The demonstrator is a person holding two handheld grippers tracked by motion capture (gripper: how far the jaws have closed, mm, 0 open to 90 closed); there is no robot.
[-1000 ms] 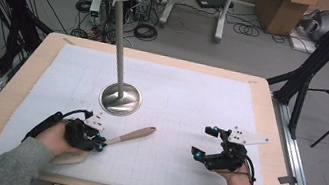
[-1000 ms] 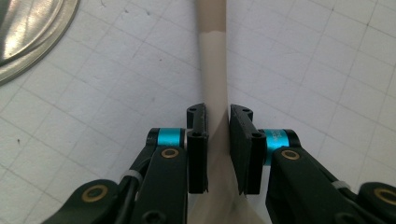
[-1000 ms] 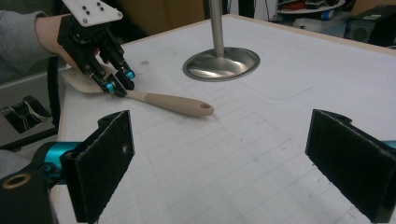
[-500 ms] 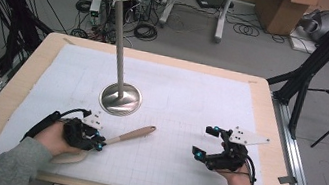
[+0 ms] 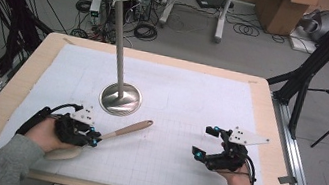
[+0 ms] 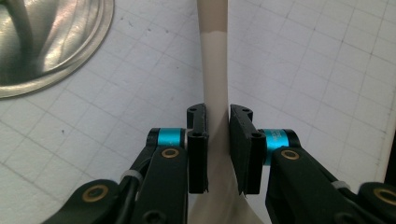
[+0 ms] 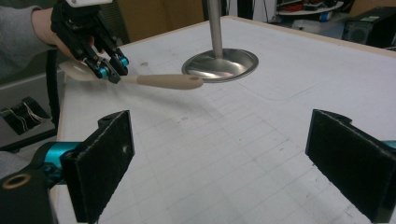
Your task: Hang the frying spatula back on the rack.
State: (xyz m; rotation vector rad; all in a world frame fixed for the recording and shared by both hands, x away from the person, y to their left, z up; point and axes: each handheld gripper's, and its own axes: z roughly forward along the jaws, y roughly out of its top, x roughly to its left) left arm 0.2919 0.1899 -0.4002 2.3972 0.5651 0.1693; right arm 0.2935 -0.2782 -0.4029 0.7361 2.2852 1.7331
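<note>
Spoon (image 5: 115,132) in left claw (image 5: 93,139) on gridded mat (image 5: 175,104), cluttered floor beyond.

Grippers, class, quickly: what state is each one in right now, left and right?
Left gripper: closed on the spoon, fingers clamping its neck just above the bowl.
Right gripper: open, holding nothing, fingers spread wide above the white mat.

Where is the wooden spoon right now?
In the high view, the wooden spoon lies at the table's front left, clamped in the left tool, its handle pointing toward the metal stand's round base.
</note>
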